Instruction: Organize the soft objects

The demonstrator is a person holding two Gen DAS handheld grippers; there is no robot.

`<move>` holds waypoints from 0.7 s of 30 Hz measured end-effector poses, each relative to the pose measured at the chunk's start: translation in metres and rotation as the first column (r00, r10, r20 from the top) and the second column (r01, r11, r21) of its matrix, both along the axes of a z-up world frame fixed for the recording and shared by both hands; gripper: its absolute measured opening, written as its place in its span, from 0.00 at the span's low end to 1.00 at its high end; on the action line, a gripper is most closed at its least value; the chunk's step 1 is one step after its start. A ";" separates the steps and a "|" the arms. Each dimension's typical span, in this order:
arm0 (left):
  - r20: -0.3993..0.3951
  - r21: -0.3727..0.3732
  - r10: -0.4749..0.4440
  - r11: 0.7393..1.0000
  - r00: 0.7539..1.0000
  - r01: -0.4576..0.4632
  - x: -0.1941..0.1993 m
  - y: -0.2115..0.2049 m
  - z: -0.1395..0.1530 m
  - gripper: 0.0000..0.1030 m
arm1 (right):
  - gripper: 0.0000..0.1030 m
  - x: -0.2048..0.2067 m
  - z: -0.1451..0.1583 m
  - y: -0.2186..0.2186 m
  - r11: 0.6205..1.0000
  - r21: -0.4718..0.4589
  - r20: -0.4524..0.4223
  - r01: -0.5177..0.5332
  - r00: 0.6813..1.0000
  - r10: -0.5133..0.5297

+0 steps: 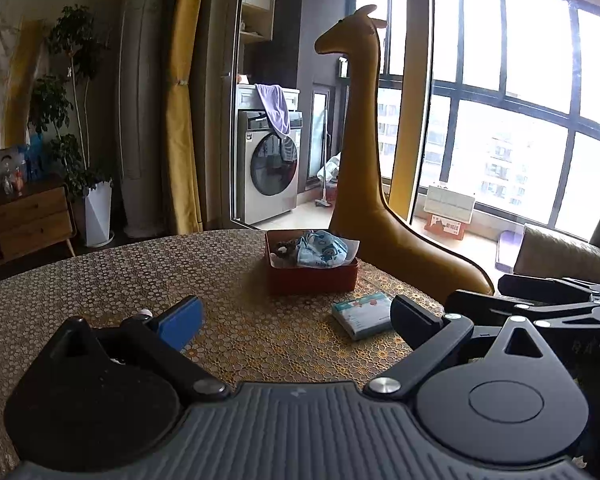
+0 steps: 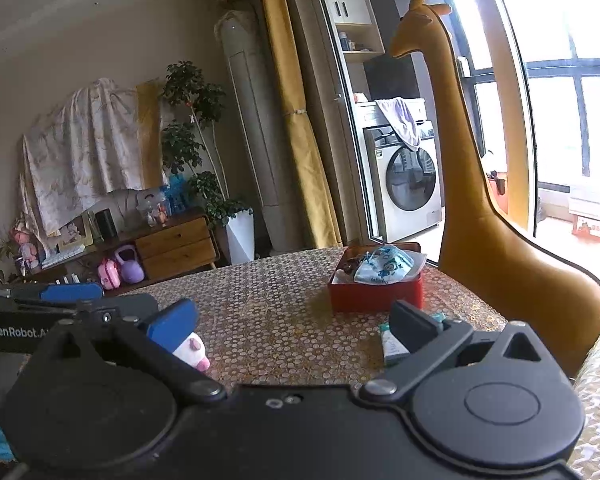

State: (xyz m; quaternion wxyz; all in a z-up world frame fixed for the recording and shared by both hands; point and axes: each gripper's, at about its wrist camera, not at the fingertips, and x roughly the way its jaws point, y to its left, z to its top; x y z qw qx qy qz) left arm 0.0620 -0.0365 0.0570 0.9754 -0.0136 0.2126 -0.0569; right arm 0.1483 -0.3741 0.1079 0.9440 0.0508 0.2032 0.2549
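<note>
A red box (image 1: 312,278) stands on the patterned table (image 1: 140,276), holding a blue-and-white printed cloth (image 1: 322,250) and a dark soft item (image 1: 284,249). It also shows in the right wrist view (image 2: 376,294) with the cloth (image 2: 384,268). A small tissue pack (image 1: 362,314) lies in front of the box, by my left gripper's right finger; the right wrist view (image 2: 392,346) shows it partly hidden. A small pink-and-white plush (image 2: 194,350) lies beside my right gripper's blue finger. My left gripper (image 1: 296,320) is open and empty. My right gripper (image 2: 294,326) is open and empty.
A tall yellow giraffe figure (image 1: 364,160) stands just beyond the table's far right edge. A wooden drawer cabinet (image 2: 172,246) with toys, a potted plant (image 2: 236,224) and a washing machine (image 1: 268,168) stand farther back. A sofa (image 1: 560,254) is at right.
</note>
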 end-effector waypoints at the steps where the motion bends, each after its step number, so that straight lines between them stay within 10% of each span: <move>1: 0.000 -0.002 -0.002 1.000 1.000 0.002 -0.001 0.000 0.000 0.98 | 1.00 -0.001 0.000 0.001 1.000 0.000 0.000 -0.002 1.000 0.002; 21: -0.011 -0.020 0.006 1.000 1.000 -0.006 -0.018 0.007 0.000 0.98 | 1.00 -0.008 0.005 0.009 1.000 -0.018 -0.002 0.015 1.000 -0.015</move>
